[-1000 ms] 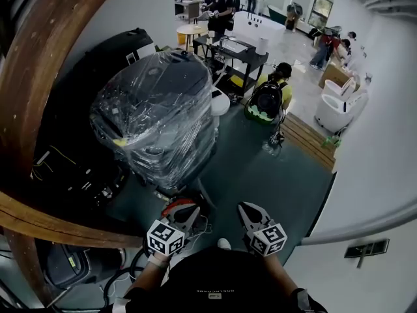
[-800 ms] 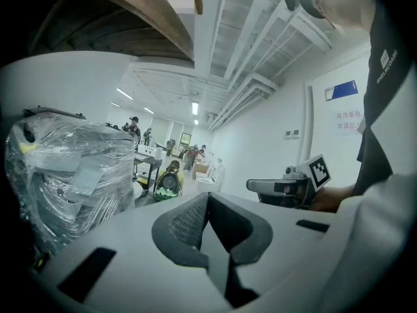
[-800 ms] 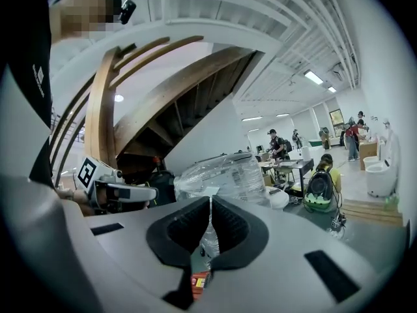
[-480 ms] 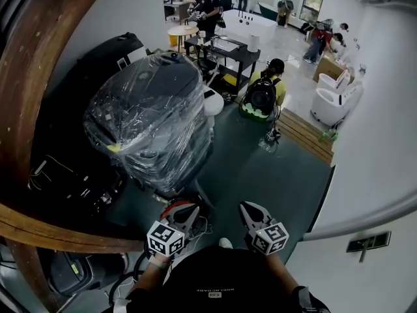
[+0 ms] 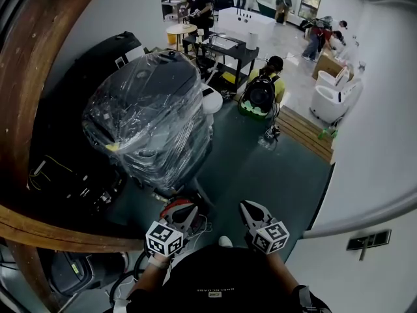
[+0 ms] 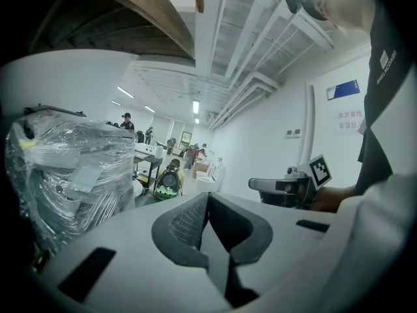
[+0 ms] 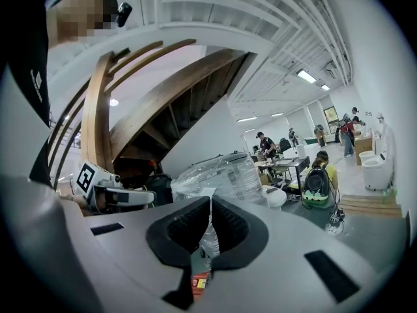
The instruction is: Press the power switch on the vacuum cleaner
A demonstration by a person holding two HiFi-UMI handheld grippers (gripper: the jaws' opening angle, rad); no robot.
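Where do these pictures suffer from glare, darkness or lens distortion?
Head view: the fisheye bends the wooden beam into an arc; the plastic-wrapped bundle glints; beneath the beam it is very dark. Left gripper view: the left gripper is soft, close to the lens. Right gripper view: black vignette at the corners.

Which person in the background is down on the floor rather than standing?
The person in the yellow top wearing a black-and-green backpack, beside the black table; the others farther back are on their feet.
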